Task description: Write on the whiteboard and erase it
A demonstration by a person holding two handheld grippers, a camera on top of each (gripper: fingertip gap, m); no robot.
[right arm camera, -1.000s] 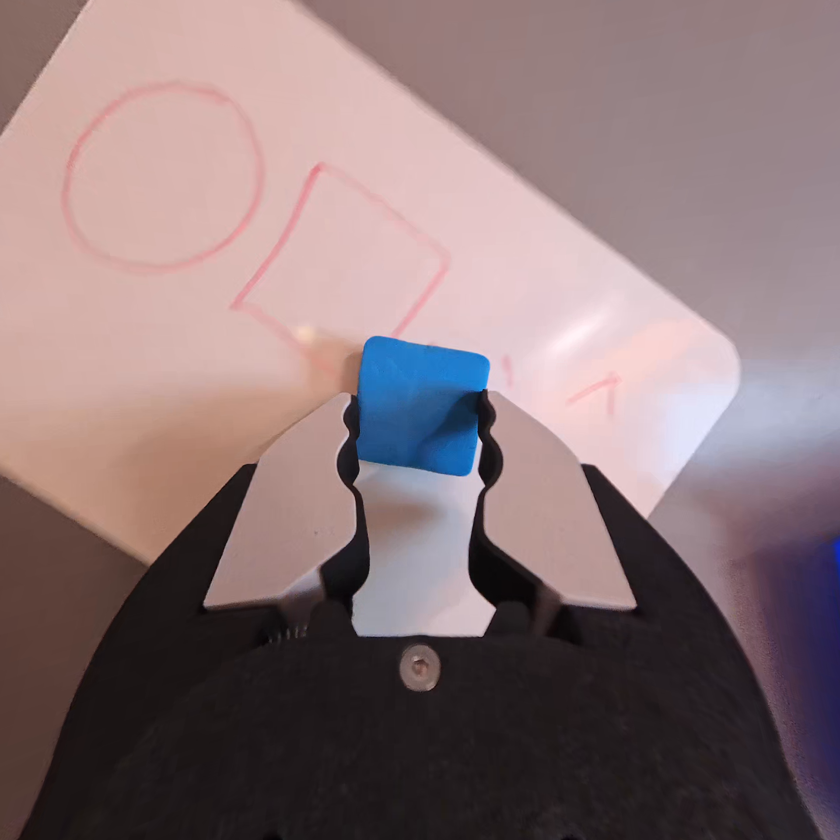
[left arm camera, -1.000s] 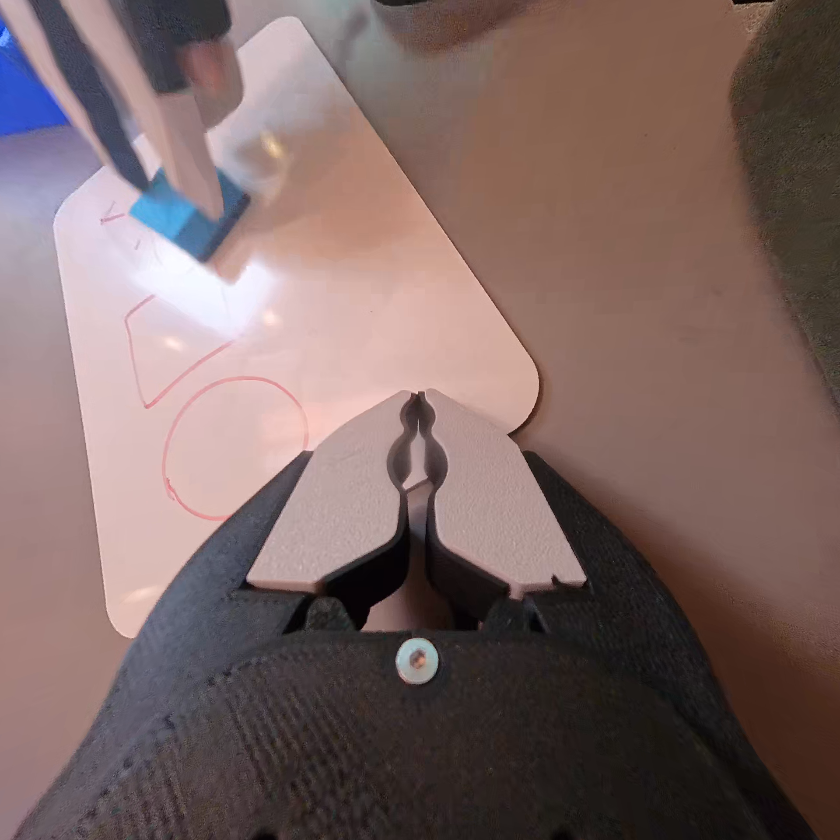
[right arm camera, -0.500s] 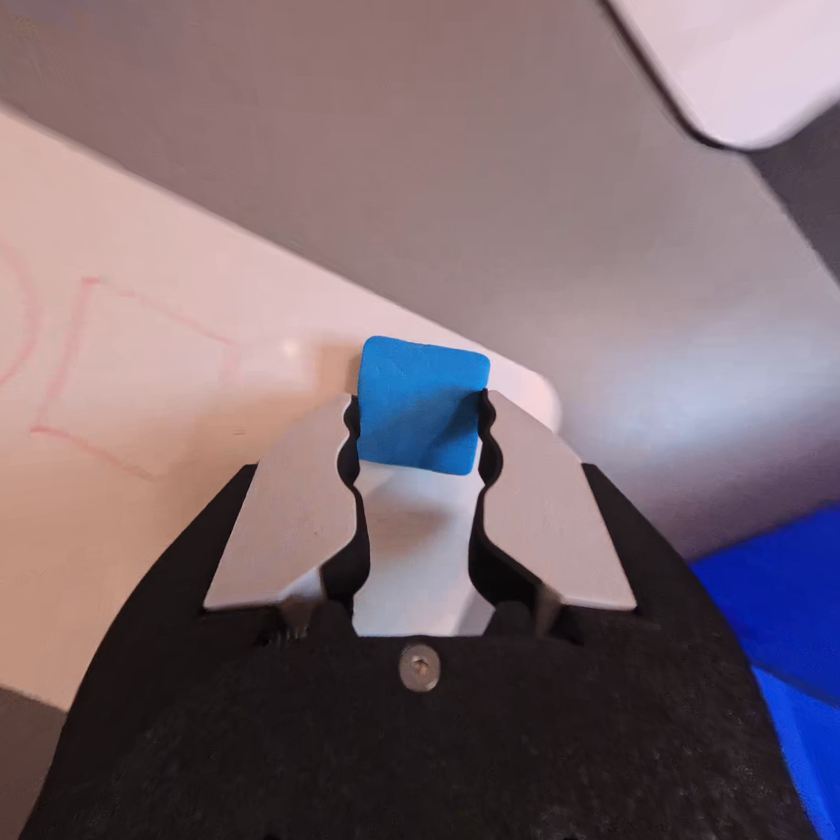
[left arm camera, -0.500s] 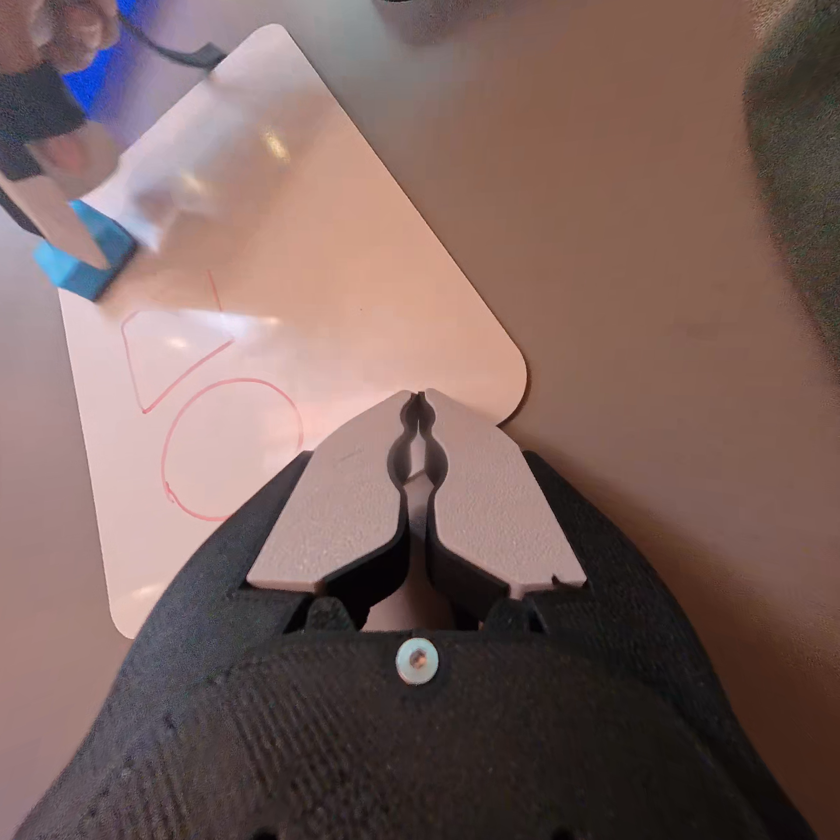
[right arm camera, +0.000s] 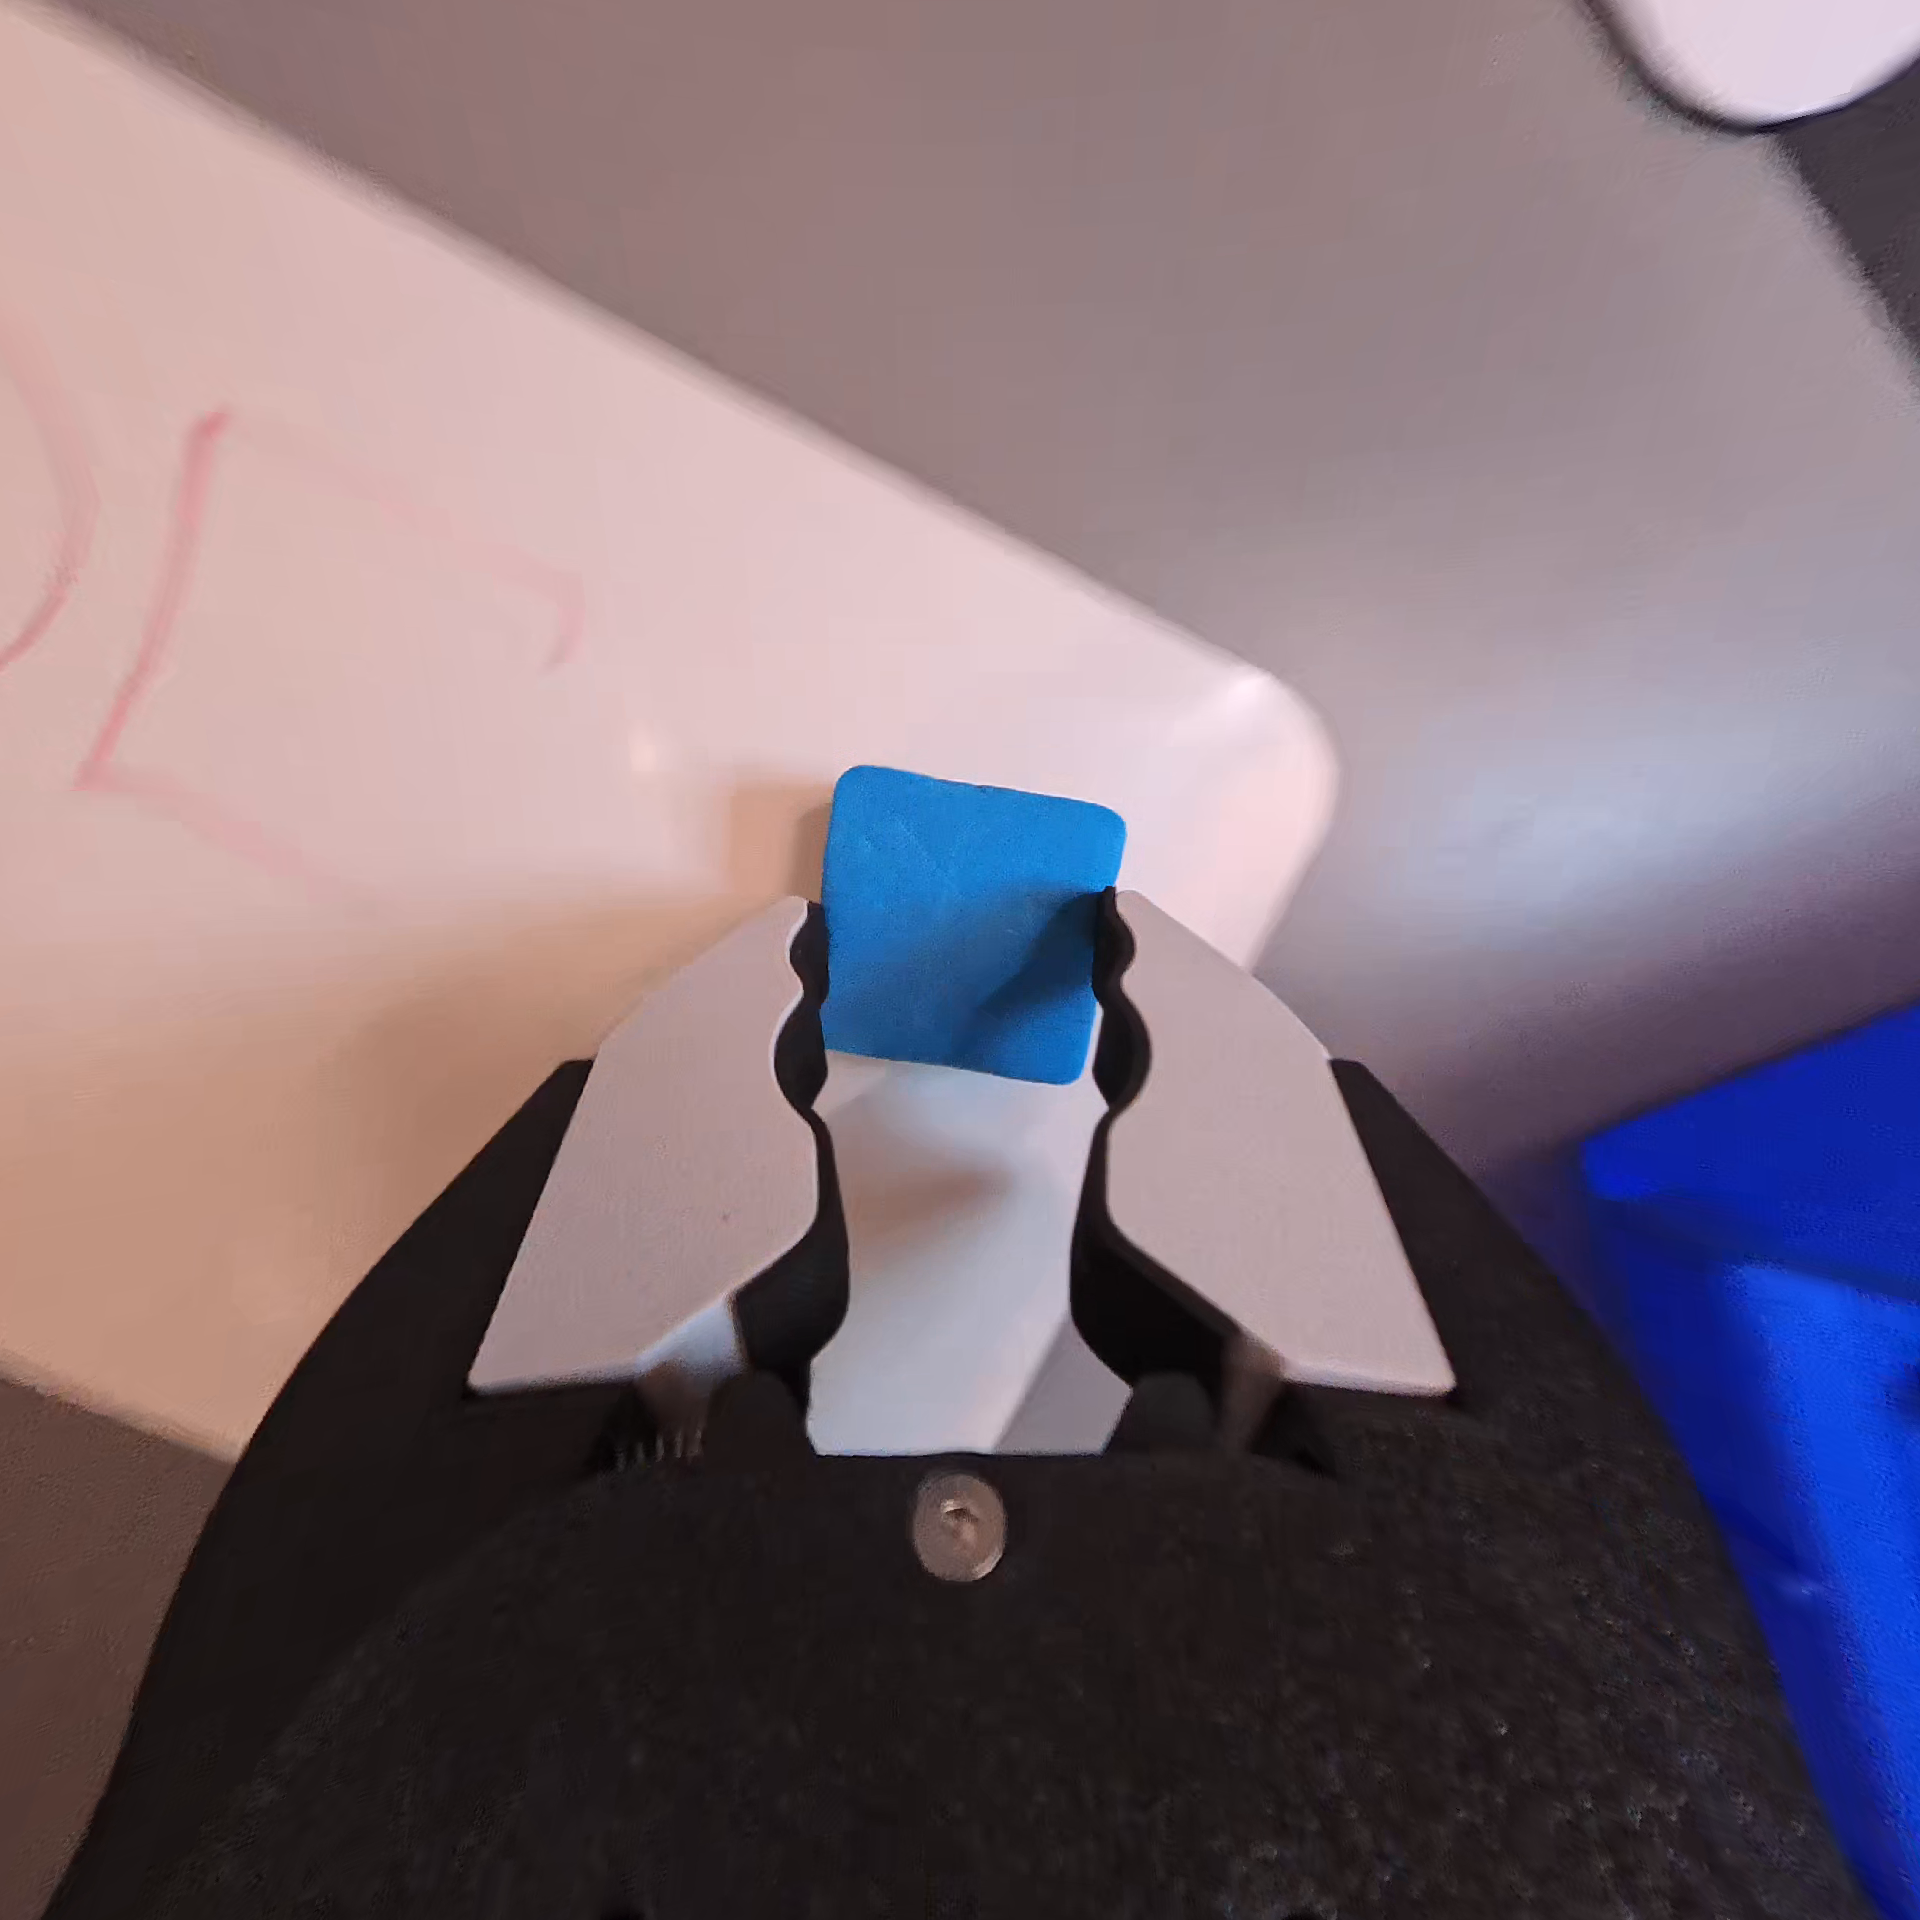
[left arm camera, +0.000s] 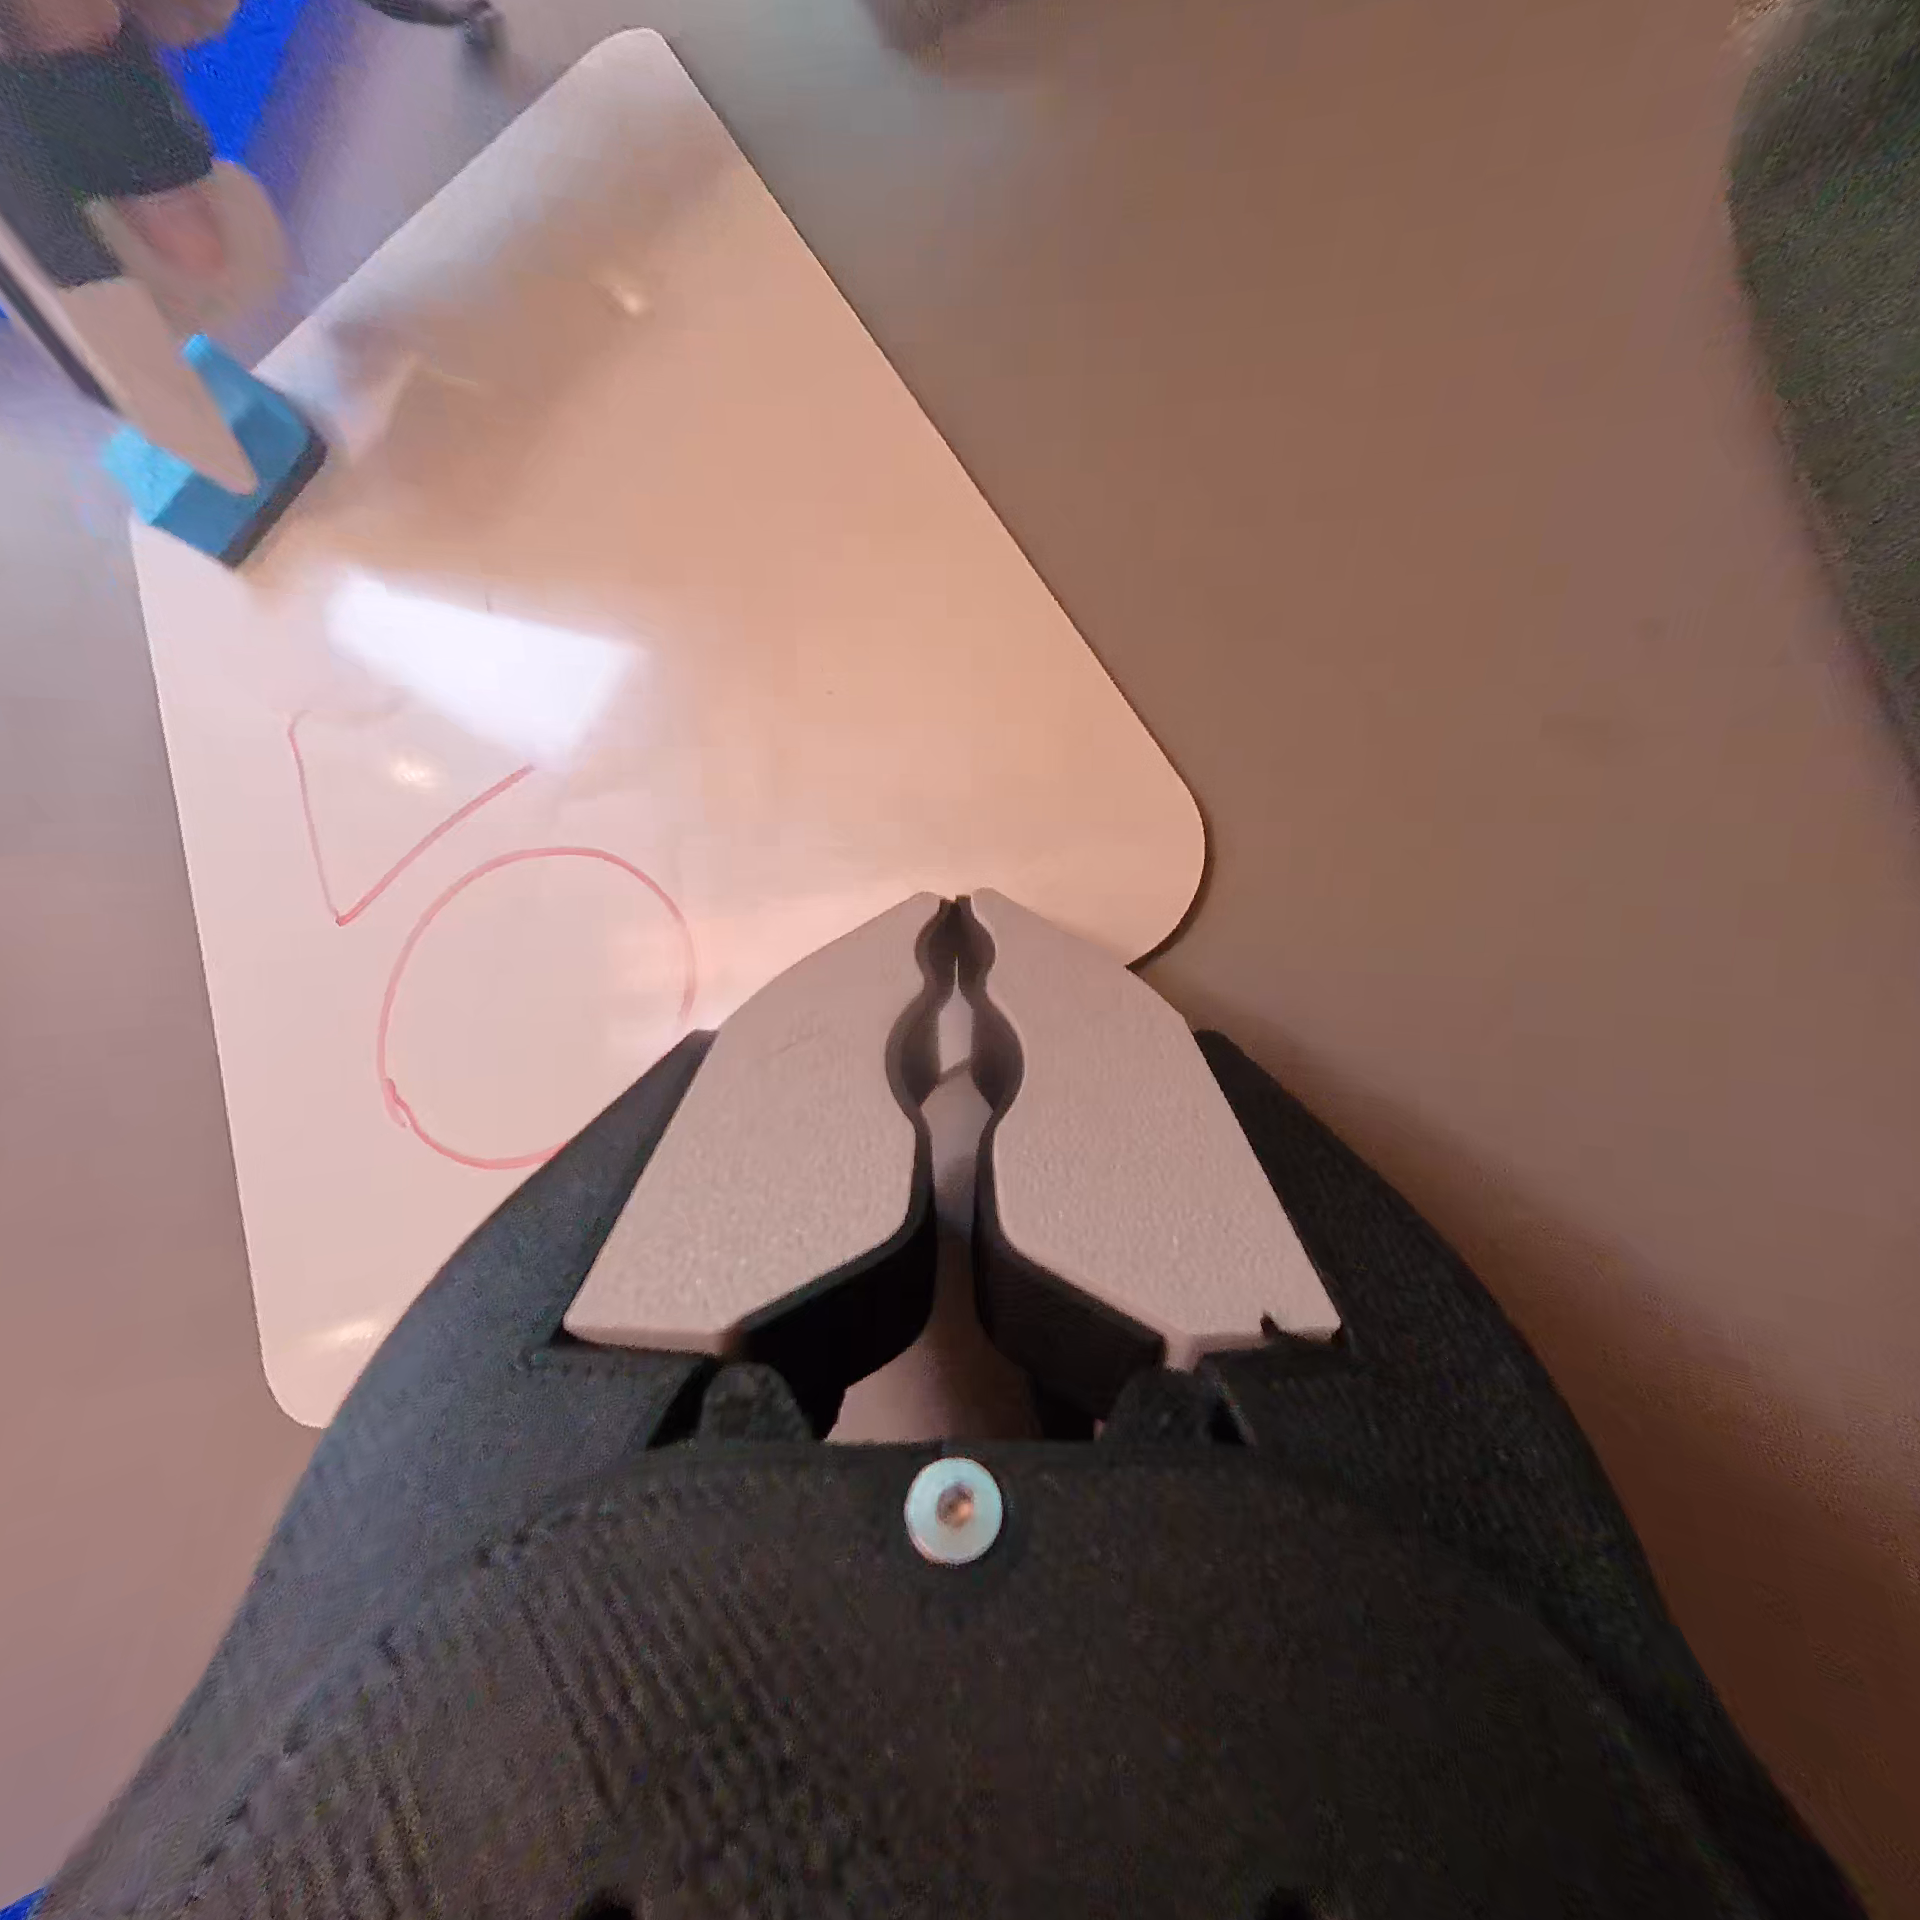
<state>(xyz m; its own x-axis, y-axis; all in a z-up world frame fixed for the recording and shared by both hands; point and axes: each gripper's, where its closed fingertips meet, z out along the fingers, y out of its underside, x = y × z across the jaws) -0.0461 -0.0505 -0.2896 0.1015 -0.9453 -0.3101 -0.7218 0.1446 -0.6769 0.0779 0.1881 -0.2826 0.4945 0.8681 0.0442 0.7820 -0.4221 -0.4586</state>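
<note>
A white whiteboard lies flat on the brown table. It bears a red circle and a partly wiped red square. My right gripper is shut on a blue eraser block and presses it on the board near its far corner. In the left wrist view the eraser sits at the board's far left corner. My left gripper is shut and empty, pressing down on the board's near right corner.
A dark green fabric shape lies at the right edge of the left wrist view. A blue box stands to the right of the board. A white rounded object lies at the far right.
The eraser swept across the board's far end toward its corner and came slightly back. The small red marks there and part of the square are wiped away. The left gripper stayed put.
</note>
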